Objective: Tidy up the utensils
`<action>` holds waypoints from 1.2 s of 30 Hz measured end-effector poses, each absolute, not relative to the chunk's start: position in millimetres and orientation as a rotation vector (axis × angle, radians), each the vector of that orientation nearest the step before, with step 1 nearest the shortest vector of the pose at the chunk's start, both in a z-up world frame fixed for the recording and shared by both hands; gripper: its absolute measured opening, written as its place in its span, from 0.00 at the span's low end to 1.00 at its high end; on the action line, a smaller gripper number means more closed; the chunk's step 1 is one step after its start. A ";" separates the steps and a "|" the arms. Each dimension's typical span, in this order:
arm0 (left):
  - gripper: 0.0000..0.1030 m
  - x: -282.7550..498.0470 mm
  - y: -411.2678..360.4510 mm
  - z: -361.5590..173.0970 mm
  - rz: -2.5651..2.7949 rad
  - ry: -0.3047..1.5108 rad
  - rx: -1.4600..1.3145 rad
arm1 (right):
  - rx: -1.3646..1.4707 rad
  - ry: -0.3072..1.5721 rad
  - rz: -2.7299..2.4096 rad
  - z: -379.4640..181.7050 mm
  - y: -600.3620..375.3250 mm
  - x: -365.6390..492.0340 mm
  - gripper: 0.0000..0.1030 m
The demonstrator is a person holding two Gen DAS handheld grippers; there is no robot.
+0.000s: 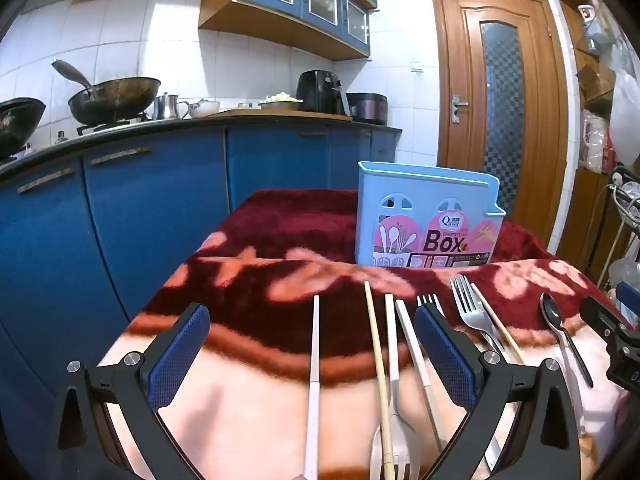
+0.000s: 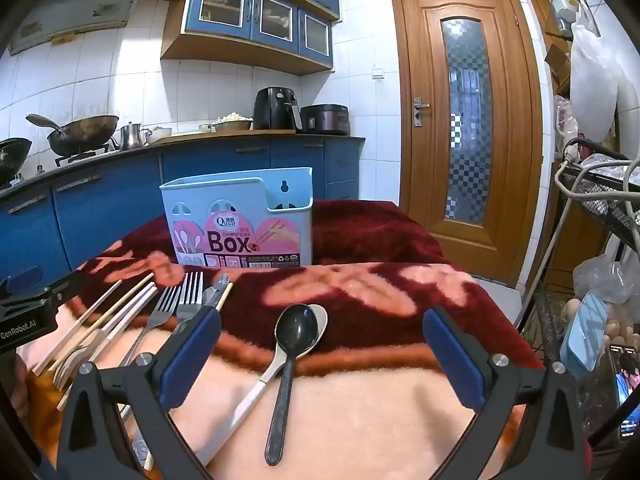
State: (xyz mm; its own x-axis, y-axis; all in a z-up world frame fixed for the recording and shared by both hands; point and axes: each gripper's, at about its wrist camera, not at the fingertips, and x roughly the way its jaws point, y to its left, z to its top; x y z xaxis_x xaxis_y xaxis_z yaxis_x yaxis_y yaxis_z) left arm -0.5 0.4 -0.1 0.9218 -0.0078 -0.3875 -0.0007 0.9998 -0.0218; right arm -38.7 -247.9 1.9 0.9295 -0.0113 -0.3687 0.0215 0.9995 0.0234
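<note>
Left wrist view shows the left gripper [image 1: 312, 356] spread wide with nothing between its blue pads, hovering low over the red and pink blanket [image 1: 248, 264] that covers the table. Across the lower middle of that frame lie the chopsticks: a pale pink one [image 1: 314, 380], a wooden one [image 1: 376, 360] and two more pale ones just beside it, with a light plastic fork [image 1: 394, 444] at the bottom edge. To the right of the pad are the metal forks [image 1: 472, 312], another wooden chopstick, and a dark spoon [image 1: 554, 314] near the right edge.

In the right wrist view, the right gripper [image 2: 322, 356] is likewise released and holds nothing. The black spoon [image 2: 294, 344] lies between its fingers in the centre of the frame, overlapping a white-handled spoon [image 2: 260, 384] beneath it. The forks and chopsticks fan out at the lower left.

The blue utensil box [image 2: 240, 220] stands upright on the blanket, centre left in this view and centre right in the other. As far as its open top shows, no utensil stands up out of it; the inside is mostly hidden.

Judging from this, the sorting has barely begun: every visible utensil lies loose on the blanket, well apart from the box, and all are left to be picked up and dropped in.
</note>
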 end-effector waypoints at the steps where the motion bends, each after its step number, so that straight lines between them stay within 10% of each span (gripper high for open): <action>1: 0.99 -0.5 0.5 -0.1 -0.003 0.400 -0.021 | 0.028 0.379 -0.017 1.9 -248.0 -38.6 1.00; 36: 0.99 1.5 1.7 0.1 0.000 0.398 -0.008 | 0.028 0.378 -0.016 1.9 -247.5 -38.2 1.00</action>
State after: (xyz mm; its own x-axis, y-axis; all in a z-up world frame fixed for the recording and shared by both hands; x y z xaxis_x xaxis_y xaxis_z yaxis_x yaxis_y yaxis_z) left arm 1.5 1.7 0.1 0.9220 -0.0020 -0.3872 -0.0011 1.0000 -0.0077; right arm -38.2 -247.5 1.9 0.9291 -0.0107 -0.3697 0.0212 0.9995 0.0243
